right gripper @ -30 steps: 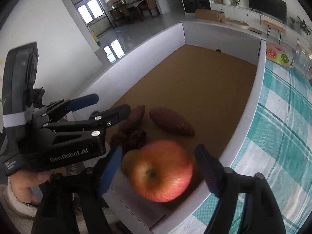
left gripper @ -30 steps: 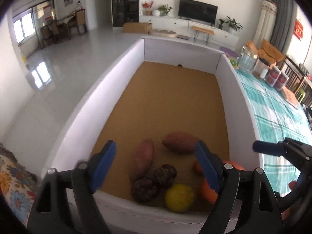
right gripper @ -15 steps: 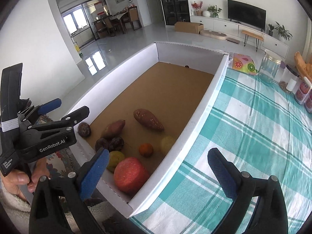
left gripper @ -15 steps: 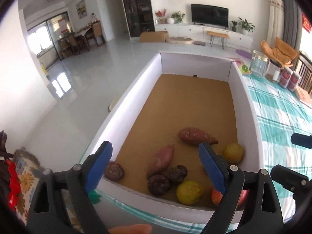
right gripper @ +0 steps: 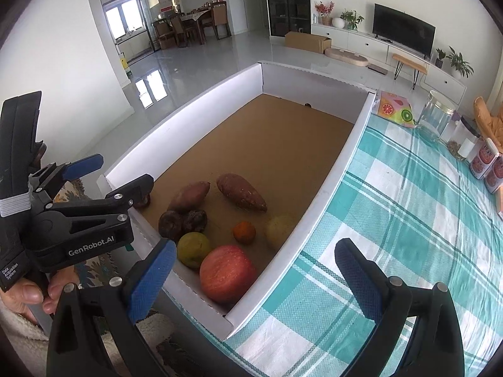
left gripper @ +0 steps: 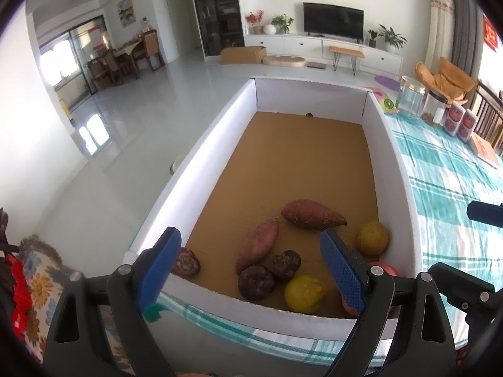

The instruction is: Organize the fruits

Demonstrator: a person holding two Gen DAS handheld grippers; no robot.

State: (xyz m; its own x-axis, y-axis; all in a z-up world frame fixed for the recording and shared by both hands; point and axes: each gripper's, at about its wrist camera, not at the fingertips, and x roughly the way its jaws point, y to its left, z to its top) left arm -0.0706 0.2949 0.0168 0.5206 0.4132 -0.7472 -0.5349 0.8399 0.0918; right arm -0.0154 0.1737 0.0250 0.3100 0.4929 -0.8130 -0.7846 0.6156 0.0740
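We are holding both grippers above the near end of a white-walled box with a brown cardboard floor, which is sitting on a tabletop covered in a teal-and-white checked cloth. Our left gripper is hovering with its blue-padded fingers spread wide and gripping nothing; its jaws have just been opening, and only the fruit lying below is showing through the gap. Our right gripper is likewise standing released and empty, jaws just having opened, over the box's near right corner and the cloth. In the right wrist view, a red apple is lying in that near corner, with a yellow-green fruit touching it at ten o'clock. A small orange is sitting apart at twelve o'clock from the apple, and a pale yellow fruit is resting by the right wall at two o'clock. Two dark wrinkled fruits are pressing together just beyond the yellow-green one, and two sweet potatoes are lying at twelve o'clock from them, farther into the box. In the left wrist view, another dark fruit is sitting alone in the near left corner. Glass jars are standing far off at one o'clock on the cloth.
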